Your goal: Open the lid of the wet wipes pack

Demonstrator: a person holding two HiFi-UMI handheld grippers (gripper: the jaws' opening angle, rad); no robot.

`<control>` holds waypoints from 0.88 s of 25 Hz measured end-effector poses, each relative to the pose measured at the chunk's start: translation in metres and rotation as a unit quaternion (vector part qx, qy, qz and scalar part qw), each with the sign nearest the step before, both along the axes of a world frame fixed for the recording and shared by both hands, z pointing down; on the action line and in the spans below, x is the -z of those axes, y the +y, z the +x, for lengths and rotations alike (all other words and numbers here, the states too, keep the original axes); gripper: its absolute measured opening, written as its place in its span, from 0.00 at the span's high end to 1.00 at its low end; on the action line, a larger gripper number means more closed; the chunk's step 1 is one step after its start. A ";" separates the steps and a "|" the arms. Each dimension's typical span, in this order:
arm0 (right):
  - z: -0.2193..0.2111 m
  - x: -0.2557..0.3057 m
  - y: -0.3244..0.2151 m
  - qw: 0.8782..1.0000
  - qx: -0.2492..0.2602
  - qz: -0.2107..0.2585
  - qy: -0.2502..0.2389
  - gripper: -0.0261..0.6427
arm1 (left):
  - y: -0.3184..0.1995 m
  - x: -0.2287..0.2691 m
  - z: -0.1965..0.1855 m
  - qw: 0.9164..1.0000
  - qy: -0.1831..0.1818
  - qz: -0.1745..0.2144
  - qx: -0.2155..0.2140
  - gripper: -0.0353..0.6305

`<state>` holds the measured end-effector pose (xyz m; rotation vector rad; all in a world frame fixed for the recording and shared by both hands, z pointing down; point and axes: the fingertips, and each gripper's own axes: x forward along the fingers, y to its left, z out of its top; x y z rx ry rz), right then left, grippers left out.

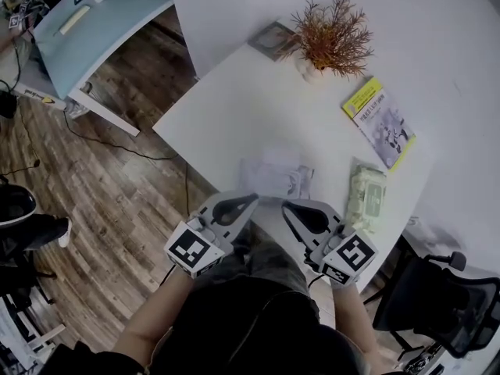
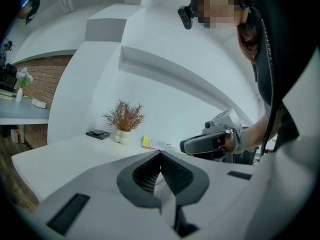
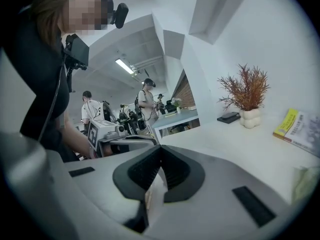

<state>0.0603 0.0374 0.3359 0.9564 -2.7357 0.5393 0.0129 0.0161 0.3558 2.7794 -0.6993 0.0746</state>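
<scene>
A pale green wet wipes pack [image 1: 366, 199] lies flat near the table's front right, and its edge shows at the right of the right gripper view [image 3: 305, 182]. A whitish crinkled plastic packet [image 1: 275, 176] lies left of it. Both grippers hover at the table's near edge, short of these packs. My left gripper [image 1: 251, 199] is shut and empty, its jaws meeting at the tip [image 2: 160, 154]. My right gripper [image 1: 287, 205] is also shut with nothing in it [image 3: 160, 151]. Each gripper sees the other: the right gripper [image 2: 210, 141] and the left gripper [image 3: 116, 134].
A dried plant in a white vase [image 1: 332, 37] stands at the back of the white table [image 1: 234, 100], with a dark coaster-like square [image 1: 272, 40] beside it. A yellow-edged booklet [image 1: 379, 122] lies at the right. An office chair [image 1: 445, 295] stands off the table's right corner.
</scene>
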 end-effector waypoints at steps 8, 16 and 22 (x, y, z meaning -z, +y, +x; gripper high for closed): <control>0.001 0.009 0.009 1.000 -0.006 0.021 0.001 0.93 | 0.006 0.014 0.002 1.000 0.021 0.001 0.023 0.93; 0.008 0.013 0.030 1.000 -0.018 0.014 -0.011 0.93 | 0.027 0.017 0.007 0.999 0.022 -0.007 0.040 0.93; 0.012 0.017 0.047 0.999 -0.024 0.012 -0.024 0.93 | 0.049 0.020 0.010 0.998 0.023 -0.010 0.053 0.93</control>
